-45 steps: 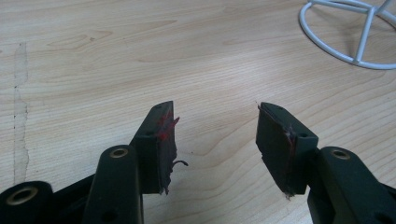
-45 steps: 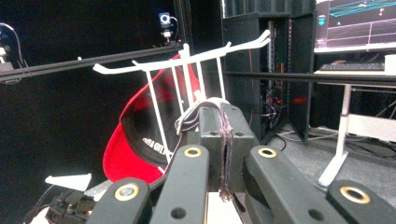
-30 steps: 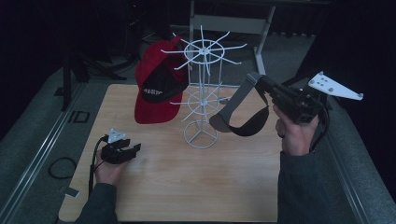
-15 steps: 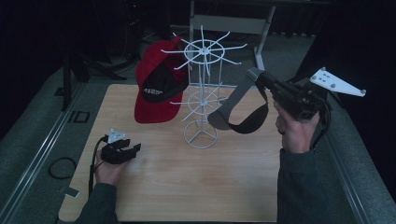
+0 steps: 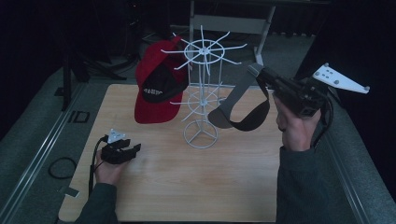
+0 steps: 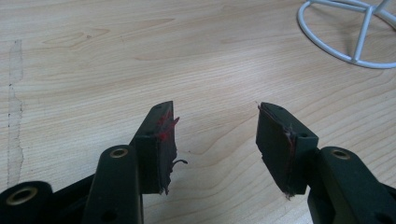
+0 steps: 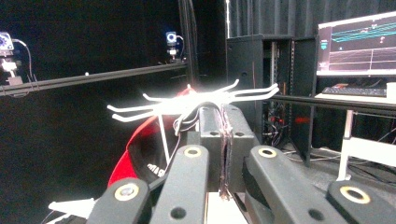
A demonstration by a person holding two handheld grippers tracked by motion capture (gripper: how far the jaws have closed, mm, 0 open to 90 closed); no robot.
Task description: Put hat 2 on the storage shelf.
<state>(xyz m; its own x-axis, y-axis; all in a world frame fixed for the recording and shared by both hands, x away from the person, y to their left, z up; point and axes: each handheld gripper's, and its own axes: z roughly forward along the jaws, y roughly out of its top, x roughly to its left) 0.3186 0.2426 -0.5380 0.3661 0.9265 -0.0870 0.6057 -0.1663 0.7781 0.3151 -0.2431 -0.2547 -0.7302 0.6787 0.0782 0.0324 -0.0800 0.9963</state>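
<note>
A white wire rack stands mid-table, and a red cap hangs on its left arms. My right gripper is held up to the right of the rack, shut on the edge of a grey and black cap that dangles below it. In the right gripper view, dark fabric is pinched between the jaws of that gripper. The rack's arms and the red cap lie just beyond. My left gripper rests open on the table at the left, holding nothing.
The wooden table has bare room in front of the rack's ring base. Dark floor, rails and a loose cable surround the table. A lit monitor stands far off behind the rack.
My right gripper has risen slightly with the grey cap, nearer the level of the rack's top arms. The left gripper has stayed put.
</note>
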